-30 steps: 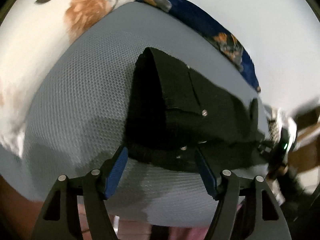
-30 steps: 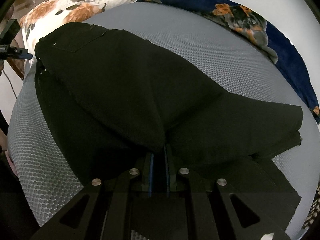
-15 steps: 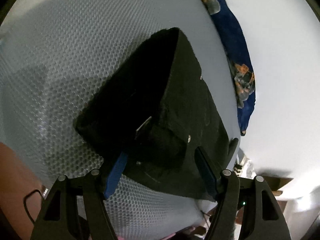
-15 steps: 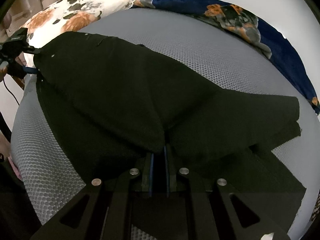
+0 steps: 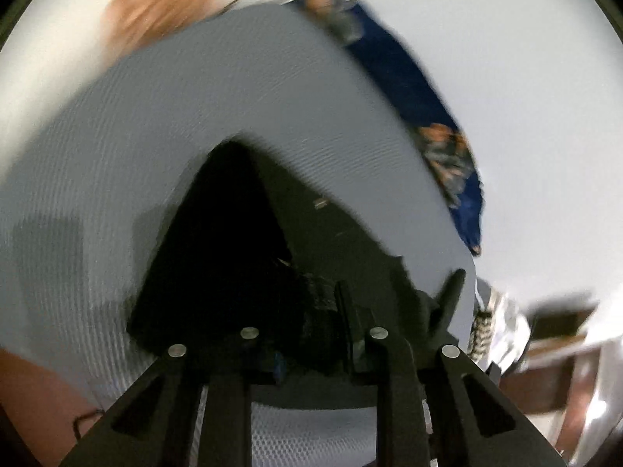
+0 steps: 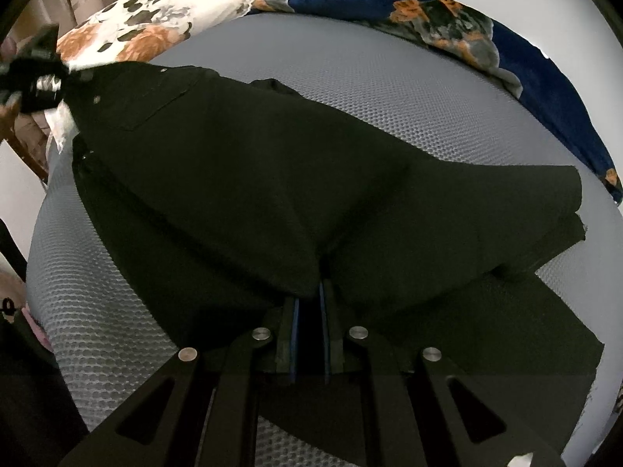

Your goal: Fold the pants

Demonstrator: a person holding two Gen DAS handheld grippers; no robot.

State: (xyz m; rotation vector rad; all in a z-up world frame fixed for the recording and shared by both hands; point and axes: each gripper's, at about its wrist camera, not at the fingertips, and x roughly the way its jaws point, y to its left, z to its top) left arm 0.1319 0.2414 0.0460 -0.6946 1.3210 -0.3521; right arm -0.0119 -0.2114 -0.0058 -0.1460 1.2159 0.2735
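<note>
The black pants (image 6: 272, 179) lie draped on the grey bed (image 6: 389, 89), each gripper's fingers pinching an edge; uneven pulling could slip the cloth free and skew the fold.

Left gripper (image 5: 311, 327) now clamped onto the waistband of the black pants (image 6: 249, 179), fingers open a second ago. Waist end lifted and pulled taut toward the floral pillow (image 6: 148, 35); back pocket now visible near it.
</note>
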